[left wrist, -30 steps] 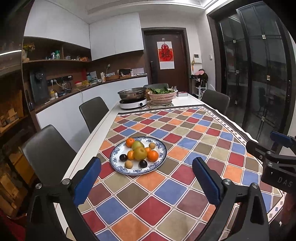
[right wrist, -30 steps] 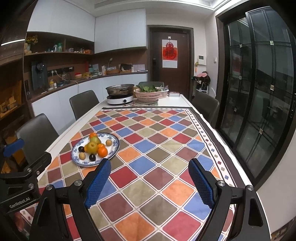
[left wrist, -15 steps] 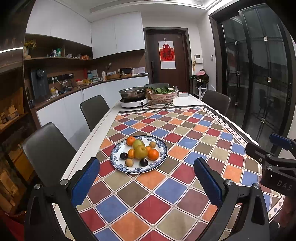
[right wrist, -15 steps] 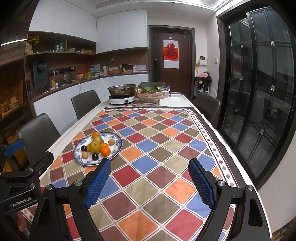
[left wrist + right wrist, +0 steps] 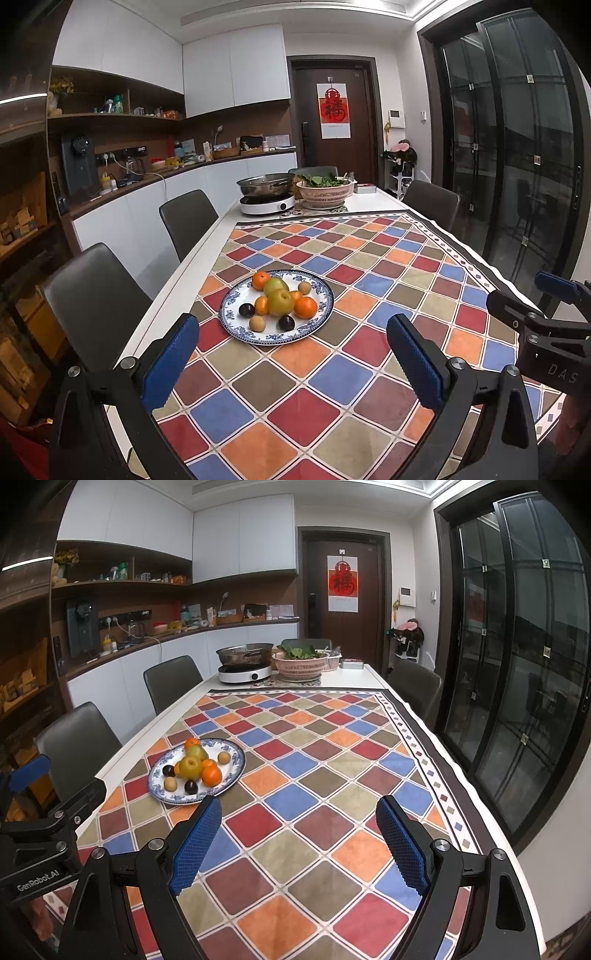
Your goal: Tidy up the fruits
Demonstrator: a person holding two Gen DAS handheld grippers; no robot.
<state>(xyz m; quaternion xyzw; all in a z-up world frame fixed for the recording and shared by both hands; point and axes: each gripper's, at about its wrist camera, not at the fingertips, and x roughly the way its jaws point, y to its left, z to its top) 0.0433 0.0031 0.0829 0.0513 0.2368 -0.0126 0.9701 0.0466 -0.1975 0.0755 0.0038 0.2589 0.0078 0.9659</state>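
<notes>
From my left wrist camera I can read "DAS" on the black body of the right gripper (image 5: 546,295) at the frame's right edge; from the right wrist camera, "GenRobot.AI" runs along the black body of the left gripper (image 5: 29,771) at the left edge. A red hanging with one large Chinese character (image 5: 343,580) is on the dark door at the far end; I cannot read the small print under it.

Both claws stand wide apart with nothing between their blue ribbed pads (image 5: 171,360) — only the chequered multicoloured tablecloth (image 5: 295,812) shows in the gaps.

The fruits sit heaped on a round blue-and-white patterned porcelain plate (image 5: 321,317) near the table's left edge, ahead of the left gripper and ahead-left of the right one. Two yellow-green pears (image 5: 279,302) lie in the middle, one behind the other, each with its narrow end pointing up. Around them are orange mandarins (image 5: 305,307), two dark plums (image 5: 285,322) and small tan round fruits (image 5: 257,324).
</notes>
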